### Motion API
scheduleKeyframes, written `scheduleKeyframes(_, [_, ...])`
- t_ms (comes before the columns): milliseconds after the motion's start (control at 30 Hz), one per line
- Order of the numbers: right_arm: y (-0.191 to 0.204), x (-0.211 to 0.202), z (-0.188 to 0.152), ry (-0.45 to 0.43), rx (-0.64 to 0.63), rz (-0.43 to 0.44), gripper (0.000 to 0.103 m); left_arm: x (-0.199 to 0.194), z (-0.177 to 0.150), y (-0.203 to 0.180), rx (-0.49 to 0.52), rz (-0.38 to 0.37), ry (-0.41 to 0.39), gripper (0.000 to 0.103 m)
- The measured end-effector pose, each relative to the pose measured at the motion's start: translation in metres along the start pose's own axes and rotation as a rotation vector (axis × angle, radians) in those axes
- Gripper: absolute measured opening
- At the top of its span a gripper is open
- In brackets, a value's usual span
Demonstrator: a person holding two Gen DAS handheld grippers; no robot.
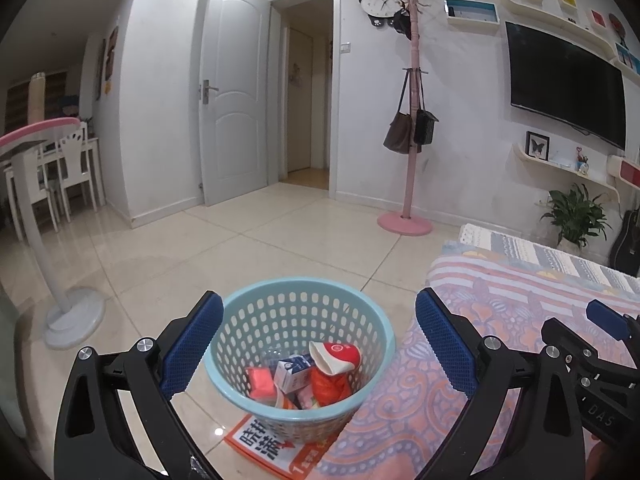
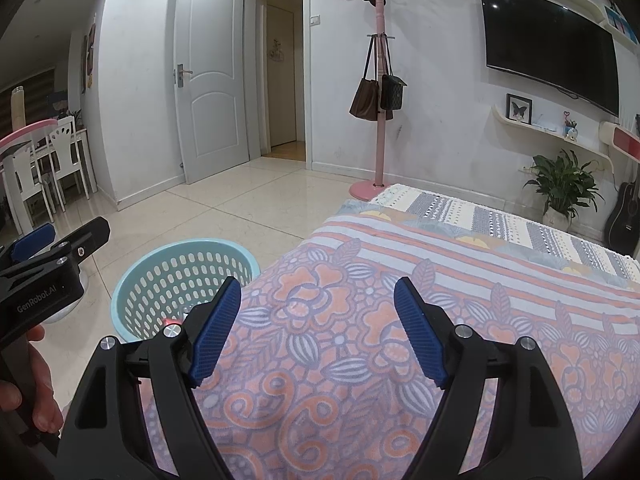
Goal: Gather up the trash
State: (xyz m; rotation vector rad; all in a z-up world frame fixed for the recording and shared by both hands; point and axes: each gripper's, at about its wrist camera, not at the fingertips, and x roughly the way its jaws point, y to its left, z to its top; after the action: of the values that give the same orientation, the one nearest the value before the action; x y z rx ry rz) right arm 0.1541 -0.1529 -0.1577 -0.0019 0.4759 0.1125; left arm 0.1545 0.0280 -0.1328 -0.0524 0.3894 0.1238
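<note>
A light blue perforated trash basket [image 1: 298, 316] stands on the tiled floor beside a patterned cloth-covered surface [image 1: 520, 304]. Inside lie a small milk carton [image 1: 294, 372], a crushed red and white cup [image 1: 334, 356], a pink packet [image 1: 260, 382] and other bits. My left gripper [image 1: 320, 328] is open and empty, above the basket. My right gripper [image 2: 318, 320] is open and empty, above the patterned cloth [image 2: 360, 320]; the basket [image 2: 180, 276] is to its left. The right gripper also shows in the left wrist view [image 1: 600, 320], and the left gripper in the right wrist view [image 2: 52, 248].
A red and white printed sheet [image 1: 272, 444] lies under the basket. A white stand with a round base [image 1: 68, 320] is on the left. A pink coat rack [image 1: 408, 120] with bags, an open door [image 1: 232, 92], a wall TV [image 1: 564, 80] and a potted plant [image 1: 576, 216] stand farther off.
</note>
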Motion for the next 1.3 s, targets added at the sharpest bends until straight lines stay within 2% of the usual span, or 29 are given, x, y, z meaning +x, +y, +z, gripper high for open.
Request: scheduleKeyframes(1300, [0.0001,0.0018,-0.0001,0.004,-0.003,0.000,0.079,0.0014,-0.0013,0.0011,0.002,-0.005,0.010,0.094])
